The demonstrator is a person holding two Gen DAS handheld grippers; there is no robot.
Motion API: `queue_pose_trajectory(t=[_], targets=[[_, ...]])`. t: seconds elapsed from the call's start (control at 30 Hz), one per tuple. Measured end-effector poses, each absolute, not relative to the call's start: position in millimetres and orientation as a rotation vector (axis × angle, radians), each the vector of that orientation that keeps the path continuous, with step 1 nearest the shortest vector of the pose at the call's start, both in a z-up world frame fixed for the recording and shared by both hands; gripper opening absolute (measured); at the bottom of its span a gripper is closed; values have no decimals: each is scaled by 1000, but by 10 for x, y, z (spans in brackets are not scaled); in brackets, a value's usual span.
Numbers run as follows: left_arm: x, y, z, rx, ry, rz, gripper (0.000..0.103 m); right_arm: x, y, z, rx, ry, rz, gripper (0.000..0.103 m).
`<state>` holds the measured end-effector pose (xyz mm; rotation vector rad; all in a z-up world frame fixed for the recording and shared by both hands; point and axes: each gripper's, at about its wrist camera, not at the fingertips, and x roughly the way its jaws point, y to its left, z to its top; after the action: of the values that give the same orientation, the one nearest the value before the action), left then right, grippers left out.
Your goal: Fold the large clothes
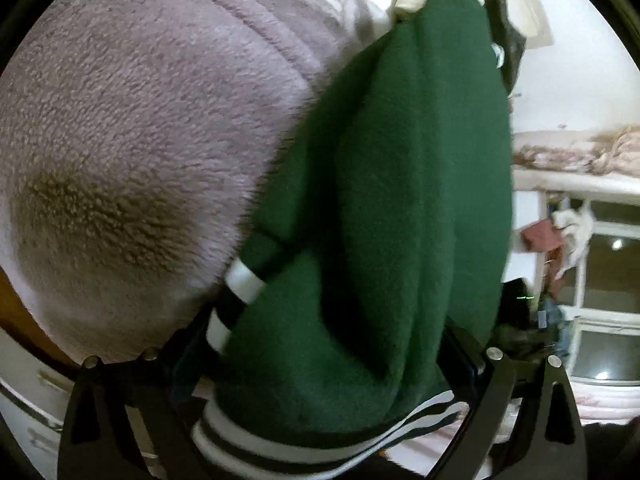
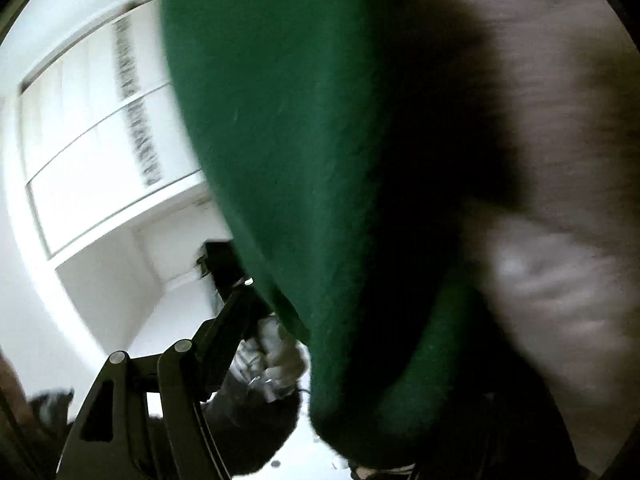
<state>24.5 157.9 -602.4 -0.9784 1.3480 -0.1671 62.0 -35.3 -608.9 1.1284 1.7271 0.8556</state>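
Observation:
A dark green fleece garment (image 1: 384,208) with white and black striped trim (image 1: 244,280) hangs in folds between my left gripper's fingers (image 1: 492,392) and fills the middle of the left wrist view. My left gripper (image 1: 320,396) is shut on its striped hem. In the right wrist view the same green garment (image 2: 288,152) drapes over my right gripper (image 2: 352,420), which is shut on it; its right finger is hidden under the cloth. The other gripper, held in a white-gloved hand (image 2: 272,360), shows at the lower left there.
A pale lilac fleece blanket (image 1: 132,152) covers the surface at the left, and it also shows in the right wrist view (image 2: 560,200). A window (image 1: 604,280) and a shelf with bundled cloth (image 1: 580,152) are at the right. White cabinet doors (image 2: 100,152) are behind.

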Motion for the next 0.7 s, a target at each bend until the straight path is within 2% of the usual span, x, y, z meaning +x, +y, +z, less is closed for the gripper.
queue_pose_trajectory(t=[0.07,0.1,0.13,0.2,0.23,0.33,0.47,0.57,0.7], targets=[[229,1564,-5994,-984,1318,-177,96,588,-316,-6244,1133,1765,779,47],[219,1538,-5958,-973,1304,-168,92,577,-314,-6275,1146,1769,754,45],[211,1508,-5903,-966,1286,-164,83,562,-311,-6255,1153,1763,744,42],[181,1483,-5769,-975,1245,-176,54,504,-305,-6160,1173,1744,739,33],[156,1496,-5700,-985,1236,-177,36,460,-337,-6075,1197,1729,733,28],[115,1512,-5444,-1010,1201,-176,32,381,-357,-5797,1237,1698,737,23],[219,1478,-5033,-980,1147,-176,31,469,-361,-5338,1305,1658,758,23],[460,1519,-4609,-948,1066,-208,31,632,-311,-5019,1349,1602,801,22],[1041,1418,-4336,-847,971,-252,31,1153,-333,-4635,1408,1500,844,22]])
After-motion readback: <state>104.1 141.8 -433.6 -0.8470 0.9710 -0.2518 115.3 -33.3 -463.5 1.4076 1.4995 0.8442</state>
